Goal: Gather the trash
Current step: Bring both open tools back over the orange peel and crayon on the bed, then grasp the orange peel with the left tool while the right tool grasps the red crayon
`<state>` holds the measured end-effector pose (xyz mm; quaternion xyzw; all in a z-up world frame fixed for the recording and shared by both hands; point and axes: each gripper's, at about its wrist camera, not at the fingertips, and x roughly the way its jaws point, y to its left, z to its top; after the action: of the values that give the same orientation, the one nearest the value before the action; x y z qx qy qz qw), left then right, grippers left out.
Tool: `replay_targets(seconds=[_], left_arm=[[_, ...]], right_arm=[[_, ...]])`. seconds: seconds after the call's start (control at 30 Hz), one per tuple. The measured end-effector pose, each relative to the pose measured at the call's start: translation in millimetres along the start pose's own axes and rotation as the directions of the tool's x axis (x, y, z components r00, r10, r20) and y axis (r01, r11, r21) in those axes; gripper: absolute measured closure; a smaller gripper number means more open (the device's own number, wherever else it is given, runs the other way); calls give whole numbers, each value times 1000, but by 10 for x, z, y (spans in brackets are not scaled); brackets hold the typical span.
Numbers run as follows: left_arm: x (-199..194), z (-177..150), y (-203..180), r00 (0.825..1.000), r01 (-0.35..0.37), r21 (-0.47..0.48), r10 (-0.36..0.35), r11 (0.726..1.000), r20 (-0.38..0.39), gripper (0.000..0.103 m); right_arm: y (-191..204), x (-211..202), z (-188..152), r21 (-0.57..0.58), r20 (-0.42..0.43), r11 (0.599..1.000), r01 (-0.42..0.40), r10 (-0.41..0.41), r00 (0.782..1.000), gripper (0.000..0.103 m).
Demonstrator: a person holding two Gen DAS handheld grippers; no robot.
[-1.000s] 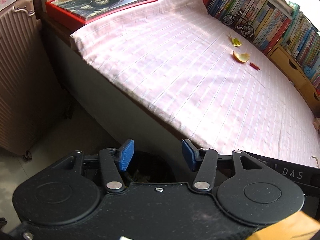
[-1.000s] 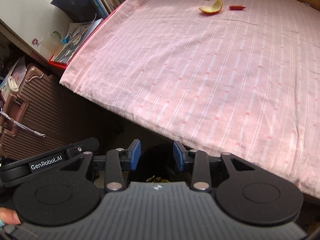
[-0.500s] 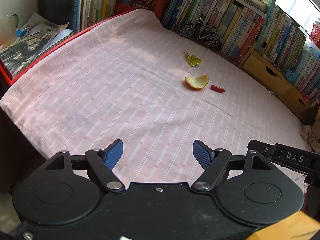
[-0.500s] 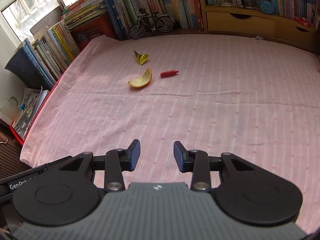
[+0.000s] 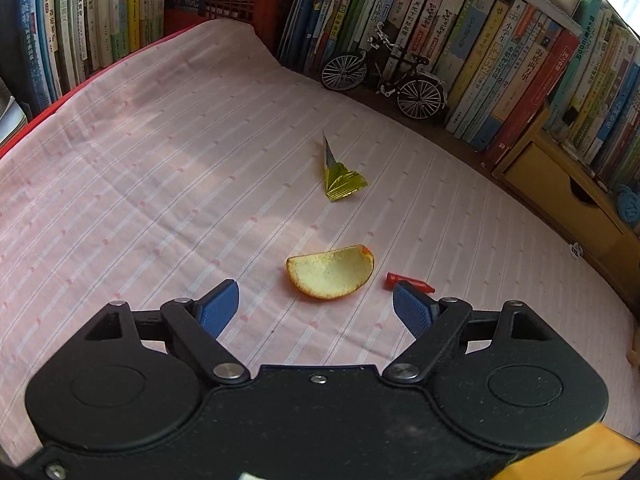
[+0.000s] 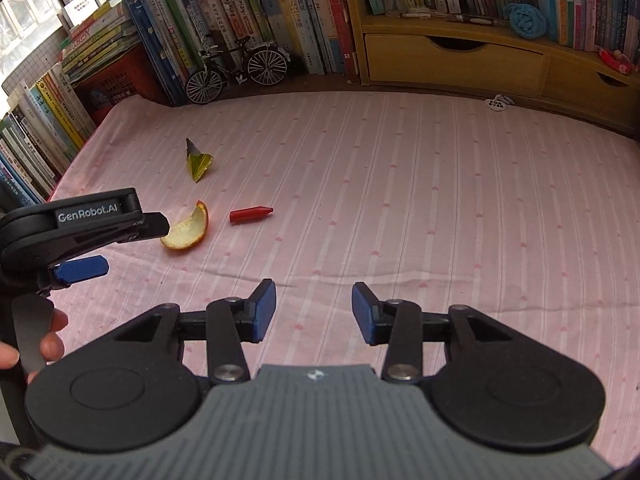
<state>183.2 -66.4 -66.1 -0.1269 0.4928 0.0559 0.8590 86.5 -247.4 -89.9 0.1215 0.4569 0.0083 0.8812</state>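
Three bits of trash lie on the pink striped bedsheet (image 5: 160,184): an orange peel (image 5: 330,272), a small red piece (image 5: 408,282) to its right, and a folded yellow-green wrapper (image 5: 340,178) farther back. My left gripper (image 5: 316,306) is open wide, its blue pads just short of the peel on either side. In the right wrist view the peel (image 6: 186,230), red piece (image 6: 251,214) and wrapper (image 6: 198,162) lie to the left, with the left gripper (image 6: 132,236) reaching over the peel. My right gripper (image 6: 314,312) is open and empty above bare sheet.
Rows of upright books (image 5: 500,60) line the back and left of the bed. A model bicycle (image 5: 384,74) stands by the books. A yellow wooden drawer unit (image 6: 480,60) runs along the right. A person's fingers (image 6: 48,340) show at the left edge.
Both grippers swung up from the floor by the bed's edge and advanced over the sheet toward the trash. The left gripper has opened wider and now flanks the orange peel.
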Motion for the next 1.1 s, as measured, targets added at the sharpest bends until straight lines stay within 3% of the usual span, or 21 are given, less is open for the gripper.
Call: replay_targets(seconds=[0.17, 0.4, 0.53, 0.7, 0.9, 1.1], left_arm=[[282, 91, -102, 1000, -10, 8, 10, 1000, 17, 19], [571, 59, -115, 999, -31, 8, 31, 999, -29, 20], [620, 27, -55, 999, 34, -17, -35, 999, -24, 45], [501, 71, 31, 997, 74, 1, -74, 997, 8, 63], [346, 131, 232, 999, 40, -25, -40, 999, 34, 68], [240, 123, 407, 999, -1, -49, 4, 999, 46, 69]], right_arm=[[-60, 195, 170, -33, 1, 999, -12, 12, 1000, 41], [-4, 472, 327, -60, -4, 998, -27, 27, 1000, 40], [78, 588, 366, -62, 4, 998, -30, 30, 1000, 40], [249, 770, 424, -70, 10, 997, -36, 37, 999, 40], [495, 958, 468, -92, 7, 994, -64, 65, 998, 37], [692, 1096, 502, -127, -9, 992, -27, 27, 1000, 37]])
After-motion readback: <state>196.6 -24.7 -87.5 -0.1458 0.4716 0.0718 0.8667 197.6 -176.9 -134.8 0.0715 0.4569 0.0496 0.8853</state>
